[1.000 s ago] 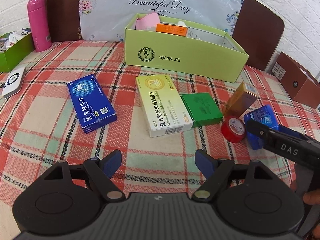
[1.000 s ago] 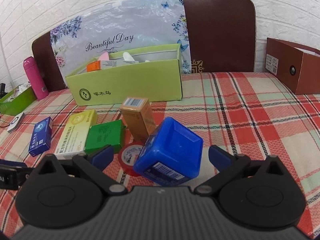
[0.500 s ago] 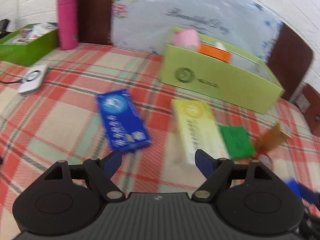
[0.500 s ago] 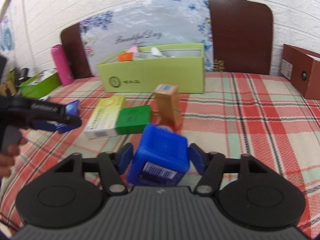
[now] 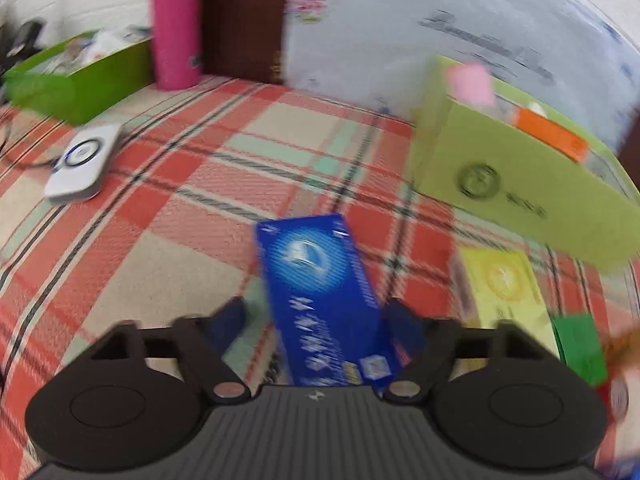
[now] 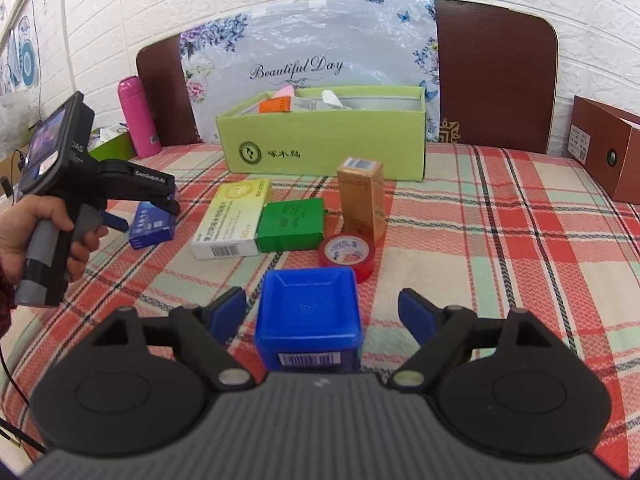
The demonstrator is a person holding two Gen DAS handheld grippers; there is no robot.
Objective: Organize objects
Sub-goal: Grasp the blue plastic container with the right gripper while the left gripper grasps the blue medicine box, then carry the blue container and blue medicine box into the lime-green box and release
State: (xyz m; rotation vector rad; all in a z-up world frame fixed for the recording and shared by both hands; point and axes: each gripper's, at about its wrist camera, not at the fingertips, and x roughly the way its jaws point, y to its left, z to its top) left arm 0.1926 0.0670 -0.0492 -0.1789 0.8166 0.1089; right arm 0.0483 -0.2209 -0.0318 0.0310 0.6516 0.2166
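**Most boxes out on the desk, 2 grippers lined up on blue items**

The pale green bin [image 6: 324, 148] at the back of the plaid desk [image 6: 500, 240] already holds an orange packet and a few other items. I judge the sorting to be early: the yellow medicine box [image 6: 232, 220], green box [image 6: 290, 226], upright amber box [image 6: 360, 200], red tape roll [image 6: 347, 252], blue medicine box [image 5: 324, 300] and blue square tub [image 6: 308, 320] all lie outside it.

The left gripper [image 5: 320, 320] has its jaws apart, straddling the near end of the blue medicine box, which lies flat on the desk. The right finger looks close against the box edge and the left finger stands clear; the view is blurred, so contact is uncertain.

The right gripper [image 6: 324, 310] is also spread wide, with the blue square tub between its fingers and a gap on each side. The tub sits just in front of the red tape roll.
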